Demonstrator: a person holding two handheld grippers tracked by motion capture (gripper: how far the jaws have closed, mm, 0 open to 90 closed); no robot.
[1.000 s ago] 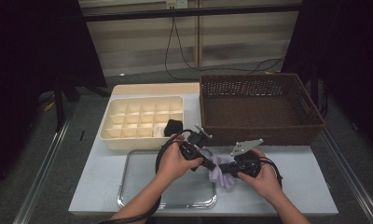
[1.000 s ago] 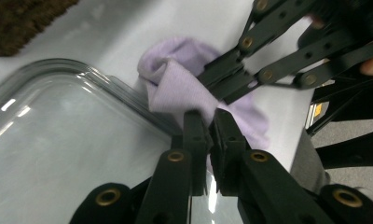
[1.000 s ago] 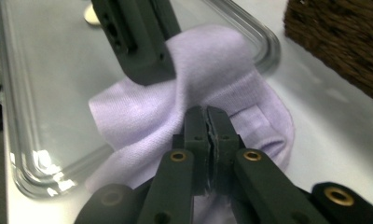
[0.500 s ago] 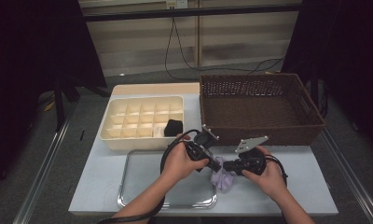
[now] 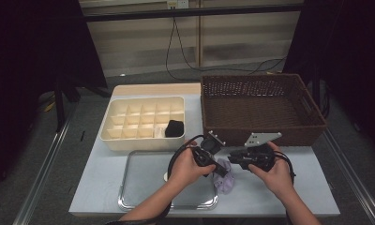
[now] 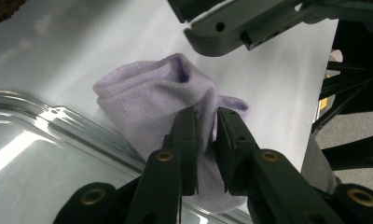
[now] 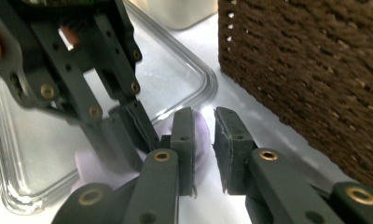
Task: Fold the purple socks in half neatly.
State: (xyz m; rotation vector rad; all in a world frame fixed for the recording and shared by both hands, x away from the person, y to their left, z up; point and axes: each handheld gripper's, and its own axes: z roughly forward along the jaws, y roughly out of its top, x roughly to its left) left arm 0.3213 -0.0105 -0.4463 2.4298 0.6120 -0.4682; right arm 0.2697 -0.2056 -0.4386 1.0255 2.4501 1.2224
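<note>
Both tools meet over a bunched lilac sock (image 5: 224, 178) at the front of a pale table (image 5: 312, 187), just off the right rim of a shiny metal tray (image 5: 143, 180). Left tool (image 5: 219, 167), seen from its own camera, has its two black jaws standing a narrow gap apart with a fold of the sock (image 6: 175, 93) between them; the jaws have just been opening, and whether the pads press the cloth cannot be told. Right tool (image 5: 232, 160) likewise shows a narrow gap that has just been widening, with the sock (image 7: 201, 135) behind its left jaw and bare table showing through the gap; nothing is gripped.

In the left gripper view the sock lies crumpled, its long axis running from the tray rim (image 6: 82, 135) out across the table, an open rounded end turned up and away from the camera. The high view gives only a small lilac lump between the two hands, with no direction to read. The right gripper view adds the left tool (image 7: 128, 123) reaching down onto the cloth, plus the woven side of a brown basket (image 7: 315, 70) close at right.

From above, the basket (image 5: 265, 129) stands at the table's back right, a cream divided box (image 5: 143, 140) at back left with a dark item (image 5: 175, 128) in one front compartment. Dim room beyond, slatted wall (image 5: 232, 37) and hanging cables (image 5: 174, 42) behind.
</note>
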